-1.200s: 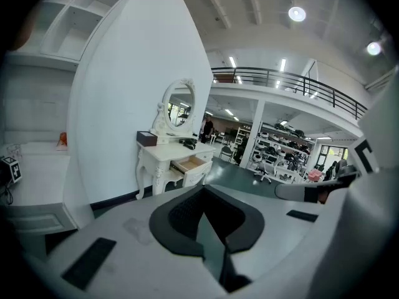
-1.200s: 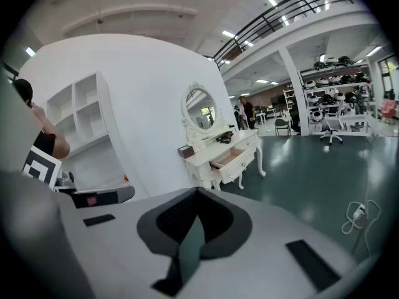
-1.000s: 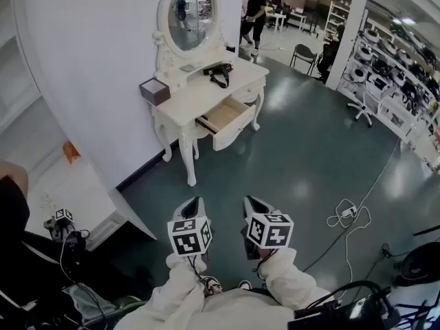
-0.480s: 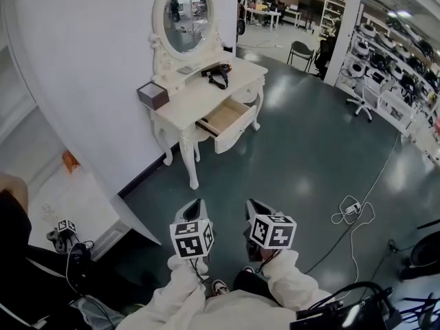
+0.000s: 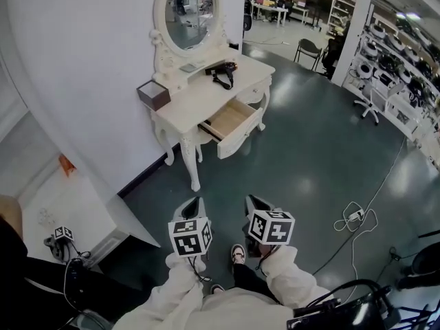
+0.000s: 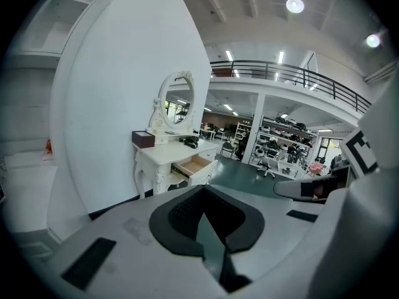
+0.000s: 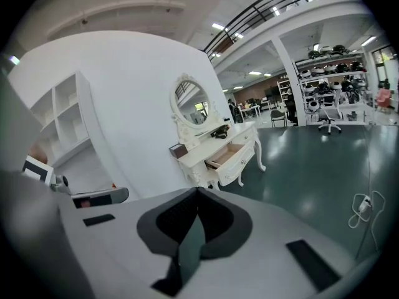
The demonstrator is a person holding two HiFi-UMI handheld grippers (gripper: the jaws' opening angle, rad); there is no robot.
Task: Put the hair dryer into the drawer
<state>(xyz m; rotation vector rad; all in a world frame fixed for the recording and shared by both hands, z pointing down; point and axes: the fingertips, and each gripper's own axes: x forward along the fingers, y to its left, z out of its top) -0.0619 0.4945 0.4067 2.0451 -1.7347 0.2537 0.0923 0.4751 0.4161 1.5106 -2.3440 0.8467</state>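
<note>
A black hair dryer lies on top of a white dressing table that stands against the wall, below an oval mirror. The table's drawer is pulled open and looks empty. In the left gripper view the hair dryer and the open drawer are small and far off; the right gripper view shows the hair dryer and drawer likewise. Both my left gripper and right gripper are shut and empty, held side by side over the floor well short of the table.
A small brown box sits on the table's left end. A white cable with a plug strip lies on the dark green floor at right. Shelves and a rolling chair stand far right. A white partition wall runs along the left.
The dressing table has grown slightly larger and nearer in the head view as I walk toward it. A shoe now shows between my arms. Both grippers stay shut.
</note>
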